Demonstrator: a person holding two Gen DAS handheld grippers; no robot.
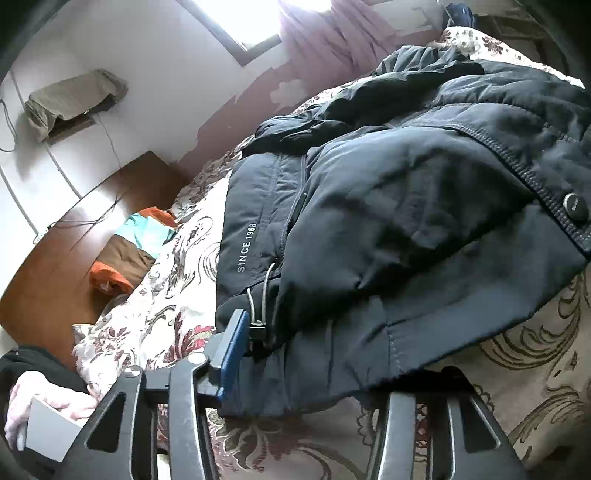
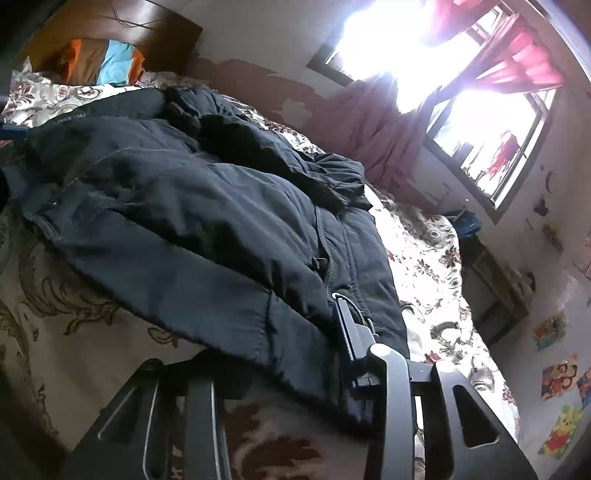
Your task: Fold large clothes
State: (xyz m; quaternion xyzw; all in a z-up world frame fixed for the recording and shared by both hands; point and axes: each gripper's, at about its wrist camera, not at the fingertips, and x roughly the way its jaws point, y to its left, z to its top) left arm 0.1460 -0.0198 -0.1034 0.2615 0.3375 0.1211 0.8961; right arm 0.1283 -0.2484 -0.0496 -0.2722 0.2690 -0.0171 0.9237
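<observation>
Jacket (image 1: 388,229): dark navy, padded, spread on the floral bedspread (image 1: 173,295).
Left gripper (image 1: 295,373): fingers (image 1: 232,354) partly closed, hem bunched between them; far finger hidden under cloth.
Right gripper (image 2: 280,369): fingers (image 2: 351,332) narrowed on the opposite hem corner.
Headboard (image 1: 55,266): wooden, beyond a colourful pillow (image 1: 140,243).

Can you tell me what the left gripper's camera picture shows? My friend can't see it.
A big dark navy jacket lies spread on a flowery bedspread, and the left gripper has its jaws around the jacket's near hem corner. Beyond are a wooden headboard, a striped pillow and a bright window.
</observation>
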